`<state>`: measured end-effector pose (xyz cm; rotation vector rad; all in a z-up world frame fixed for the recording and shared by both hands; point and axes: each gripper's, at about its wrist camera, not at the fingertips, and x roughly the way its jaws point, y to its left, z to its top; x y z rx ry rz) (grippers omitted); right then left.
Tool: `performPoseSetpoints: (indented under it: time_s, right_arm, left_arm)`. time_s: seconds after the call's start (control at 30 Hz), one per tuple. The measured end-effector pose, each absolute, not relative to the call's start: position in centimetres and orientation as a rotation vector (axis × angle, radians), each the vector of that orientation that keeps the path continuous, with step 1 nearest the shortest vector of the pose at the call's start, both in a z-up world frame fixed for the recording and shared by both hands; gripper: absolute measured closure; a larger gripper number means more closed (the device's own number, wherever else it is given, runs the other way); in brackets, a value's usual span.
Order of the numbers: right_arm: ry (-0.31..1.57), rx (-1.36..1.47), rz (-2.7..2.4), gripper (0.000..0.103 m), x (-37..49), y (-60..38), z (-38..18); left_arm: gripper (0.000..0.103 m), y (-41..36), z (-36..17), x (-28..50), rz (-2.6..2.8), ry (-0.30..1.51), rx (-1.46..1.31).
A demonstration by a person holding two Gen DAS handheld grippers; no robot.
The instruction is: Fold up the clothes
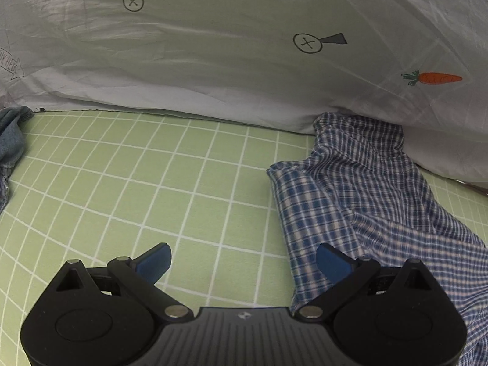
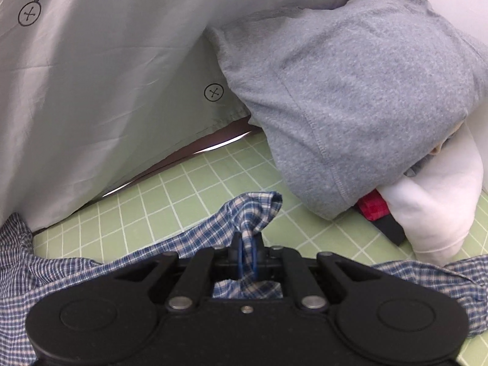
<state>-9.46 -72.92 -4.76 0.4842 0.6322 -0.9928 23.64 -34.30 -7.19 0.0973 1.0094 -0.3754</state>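
A blue and white plaid shirt [image 1: 366, 201] lies crumpled on the green grid sheet, at the right of the left wrist view. My left gripper [image 1: 244, 262] hangs just above the sheet at the shirt's left edge, open, with nothing between its blue pads [image 1: 154, 260]. In the right wrist view the same plaid shirt [image 2: 61, 274] spreads under the tool. My right gripper [image 2: 247, 244] is shut on a bunched fold of the shirt, which pokes up past the fingertips.
A white cover [image 1: 213, 61] printed with buttons and a carrot rises behind the green grid sheet [image 1: 137, 183]. Denim cloth [image 1: 10, 140] lies at the far left. A heap of grey [image 2: 350, 91], white [image 2: 436, 201] and red [image 2: 373, 206] garments sits at the right.
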Motion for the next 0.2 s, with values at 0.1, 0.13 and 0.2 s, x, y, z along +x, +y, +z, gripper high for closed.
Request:
performPoseSetpoints:
  time_s: [0.1, 0.13, 0.2]
  right_arm:
    - [0.631, 0.505, -0.999, 0.096, -9.7, -73.0, -5.2]
    - [0.631, 0.512, -1.001, 0.096, -9.8, -73.0, -5.3]
    - [0.631, 0.527, -1.005, 0.096, -10.0, -73.0, -5.6]
  left_arm:
    - [0.018, -35.8, -7.7, 24.6, -0.387, 1.002, 0.098]
    - [0.024, -36.4, -7.9, 25.0, -0.387, 0.998, 0.106]
    - [0.032, -37.4, -8.2, 25.5, -0.382, 0.988, 0.135]
